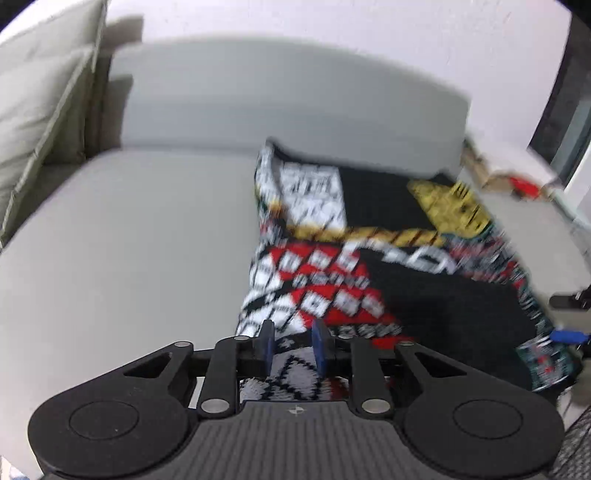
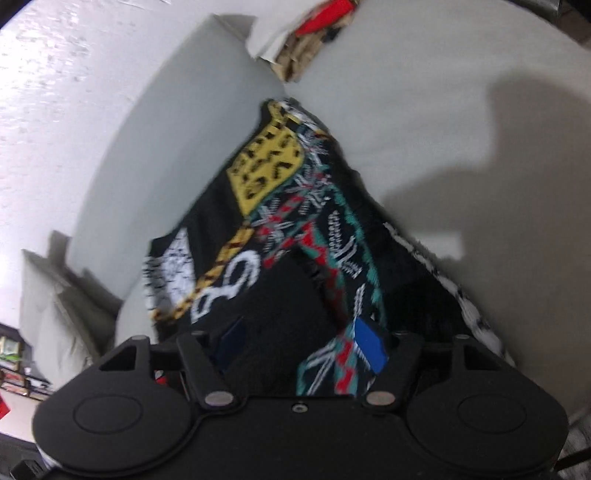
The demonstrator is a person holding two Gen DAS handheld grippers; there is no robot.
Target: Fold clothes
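Observation:
A patterned garment [image 1: 388, 258] in black, white, red, yellow and teal lies spread on a grey sofa seat [image 1: 129, 240]. My left gripper [image 1: 292, 345] sits at its near left corner. Its jaws stand narrow, and a fold of white-and-black cloth fills the gap between the blue pads [image 1: 266, 341]. In the right wrist view the garment [image 2: 266, 206] runs away from my right gripper [image 2: 299, 343]. That gripper stands wide over the near edge. A teal-and-red strip of cloth lies just beside its right pad [image 2: 369, 349], and black cloth lies between the jaws without being pinched.
The sofa backrest [image 1: 277, 96] rises behind the garment. Pale cushions [image 1: 37, 110] lean at the left end. Cardboard and red items [image 1: 517, 184] lie past the garment's far right corner, and the same cardboard and red items [image 2: 314, 33] show from the right wrist. The picture is blurred.

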